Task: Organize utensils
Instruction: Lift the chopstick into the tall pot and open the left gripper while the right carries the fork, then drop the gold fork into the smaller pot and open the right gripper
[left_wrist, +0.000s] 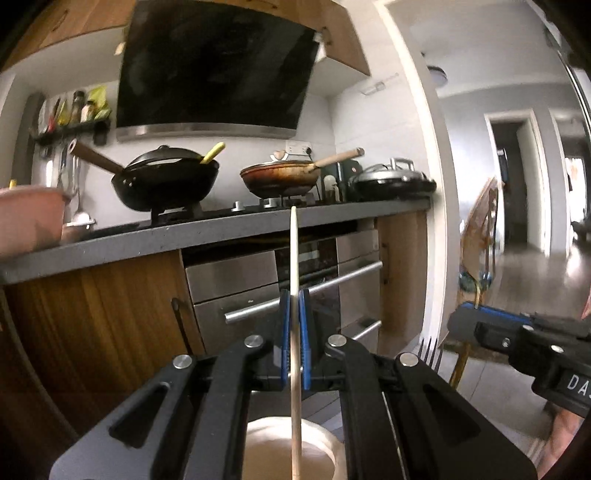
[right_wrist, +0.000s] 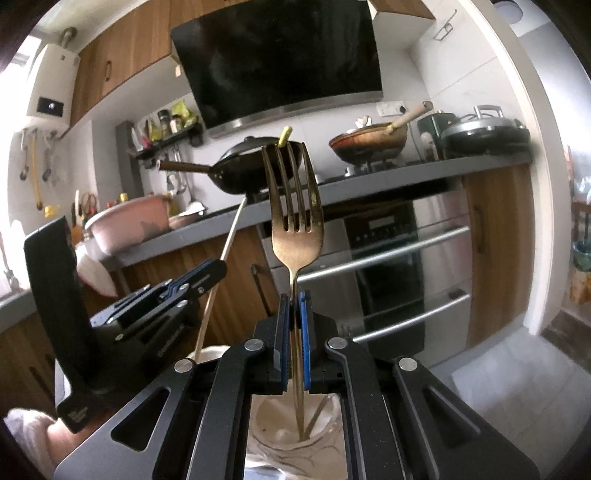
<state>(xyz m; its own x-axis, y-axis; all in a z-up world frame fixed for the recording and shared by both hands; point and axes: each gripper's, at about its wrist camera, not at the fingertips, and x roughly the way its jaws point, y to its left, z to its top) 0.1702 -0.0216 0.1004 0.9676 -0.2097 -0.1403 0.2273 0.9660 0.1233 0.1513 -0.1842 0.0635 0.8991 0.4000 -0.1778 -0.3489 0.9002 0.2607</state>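
My left gripper (left_wrist: 294, 295) is shut on a thin pale wooden stick (left_wrist: 293, 251) that stands upright. Its lower end reaches down into a white cup (left_wrist: 321, 443) under the fingers. My right gripper (right_wrist: 294, 299) is shut on the neck of a bronze fork (right_wrist: 295, 221) with its tines up. The fork's handle runs down into a pale holder (right_wrist: 325, 421) where another thin stick leans. In the right wrist view the left gripper (right_wrist: 218, 267) sits to the left with the stick (right_wrist: 231, 236) slanting up. In the left wrist view the right gripper (left_wrist: 460, 317) and fork tines (left_wrist: 430, 352) show at the right.
Ahead runs a grey counter (left_wrist: 221, 236) with a black wok (left_wrist: 166, 181), a brown frying pan (left_wrist: 280, 177) and a pink basin (right_wrist: 129, 221). Below it are a steel oven with bar handles (right_wrist: 406, 254) and wooden cabinet doors. An open doorway (left_wrist: 517, 177) lies to the right.
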